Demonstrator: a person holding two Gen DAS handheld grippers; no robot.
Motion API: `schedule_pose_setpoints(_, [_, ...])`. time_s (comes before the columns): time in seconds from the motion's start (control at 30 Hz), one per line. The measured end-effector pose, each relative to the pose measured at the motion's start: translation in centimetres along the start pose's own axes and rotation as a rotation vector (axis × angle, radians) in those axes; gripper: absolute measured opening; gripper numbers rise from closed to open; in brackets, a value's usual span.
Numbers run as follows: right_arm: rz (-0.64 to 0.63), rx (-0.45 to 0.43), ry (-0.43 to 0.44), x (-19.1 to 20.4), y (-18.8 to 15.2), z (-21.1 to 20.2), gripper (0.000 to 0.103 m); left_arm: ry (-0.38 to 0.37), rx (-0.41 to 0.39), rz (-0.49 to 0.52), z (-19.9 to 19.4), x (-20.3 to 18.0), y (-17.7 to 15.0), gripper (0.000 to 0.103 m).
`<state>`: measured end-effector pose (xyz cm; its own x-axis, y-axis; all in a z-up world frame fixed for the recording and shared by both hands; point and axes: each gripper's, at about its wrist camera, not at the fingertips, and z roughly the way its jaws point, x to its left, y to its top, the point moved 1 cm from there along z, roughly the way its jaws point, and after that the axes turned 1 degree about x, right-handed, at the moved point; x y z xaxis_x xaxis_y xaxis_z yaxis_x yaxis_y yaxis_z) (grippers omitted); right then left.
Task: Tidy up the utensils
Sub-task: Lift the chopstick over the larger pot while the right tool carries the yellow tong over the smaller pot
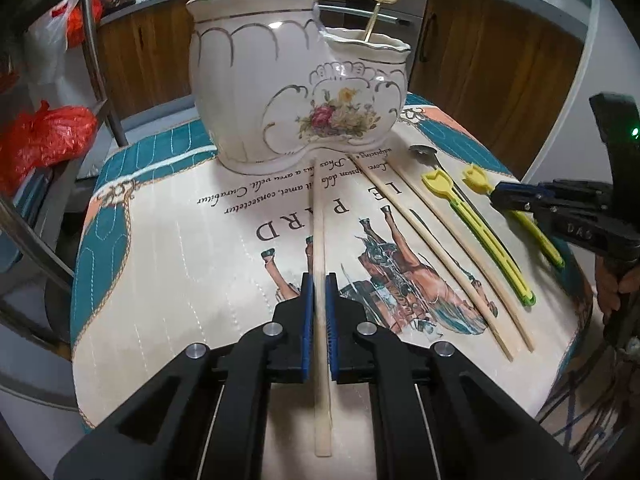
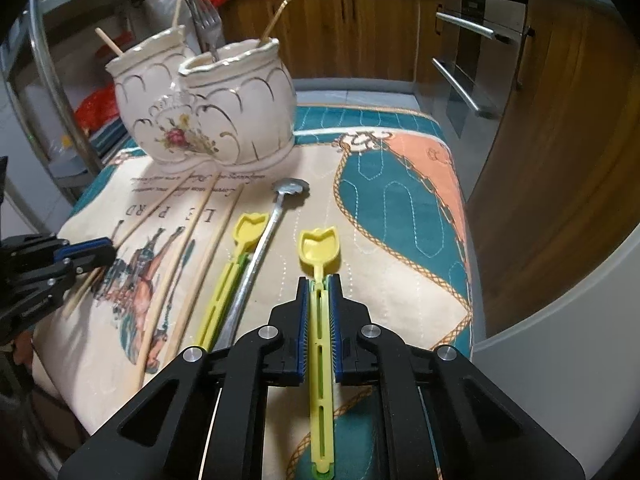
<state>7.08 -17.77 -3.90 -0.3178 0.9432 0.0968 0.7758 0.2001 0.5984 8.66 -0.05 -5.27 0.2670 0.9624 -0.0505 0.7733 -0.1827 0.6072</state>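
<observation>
A white ceramic double-pot holder (image 1: 280, 80) (image 2: 208, 112) with a rose print stands at the far side of the cloth; forks and wooden sticks stick out of it. My left gripper (image 1: 319, 280) (image 2: 100, 250) is shut on a wooden chopstick (image 1: 320, 240) that lies pointing at the holder. My right gripper (image 2: 319, 280) (image 1: 500, 196) is shut on the handle of a yellow plastic spoon (image 2: 318, 252). Beside it lie a second yellow spoon (image 2: 240, 256) (image 1: 472, 224), a metal spoon (image 2: 264, 232) and two more chopsticks (image 1: 440, 256) (image 2: 188, 264).
The printed cloth (image 1: 180, 240) (image 2: 400, 208) covers a small table with edges close on all sides. Wooden cabinets and an oven (image 2: 472, 68) stand behind. A metal rack with red bags (image 1: 44, 140) is on the left. A hand (image 1: 616, 284) holds the right gripper.
</observation>
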Motion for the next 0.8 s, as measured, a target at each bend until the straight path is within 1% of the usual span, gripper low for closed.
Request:
schedule_pose_setpoints(0.1, [-0.002,-0.05,0.025,0.2,0.1,-1.0,0.01,-0.016,-0.03,0.011,-0.7,0.0,0.0,0.006])
schedule_pose_setpoints(0.17, [-0.001,-0.102,0.046,0.3,0.3,-2.0,0.01,-0.012,-0.065,0.016,-1.5,0.1,0.1,0.006])
schedule_pose_setpoints(0.23, [-0.011,-0.166,0.059,0.7,0.6,-3.4,0.01,-0.035,-0.13,0.02,-2.9,0.3,0.2,0.006])
schedule_pose_setpoints(0.27, [-0.014,-0.194,0.062,0.9,0.7,-4.0,0.01,-0.033,-0.15,0.021,-3.4,0.3,0.3,0.006])
schedule_pose_setpoints(0.33, [-0.014,-0.24,0.069,1.1,1.1,-4.9,0.01,-0.05,-0.226,0.025,-5.1,0.4,0.4,0.006])
schedule_pose_setpoints(0.37, [-0.014,-0.272,0.072,1.2,1.4,-5.5,0.01,-0.054,-0.246,0.027,-5.5,0.4,0.5,0.006])
schedule_pose_setpoints(0.4, [-0.014,-0.302,0.074,1.2,1.7,-6.0,0.01,-0.057,-0.293,0.036,-6.4,0.4,0.6,0.006])
schedule_pose_setpoints(0.5, [-0.03,-0.39,0.077,1.6,2.8,-6.9,0.01,-0.042,-0.382,0.055,-7.8,0.3,1.2,0.006])
schedule_pose_setpoints(0.63, [-0.034,-0.469,0.1,2.2,5.1,-7.6,0.01,-0.033,-0.503,0.038,-9.3,1.0,3.7,0.006])
schedule_pose_setpoints(0.73, [-0.012,-0.533,0.136,2.4,7.8,-7.5,0.01,-0.073,-0.615,0.015,-10.4,1.8,6.6,0.006])
schedule_pose_setpoints(0.8, [0.014,-0.563,0.166,2.2,9.4,-7.4,0.01,-0.108,-0.664,-0.013,-10.4,2.5,8.6,0.006])
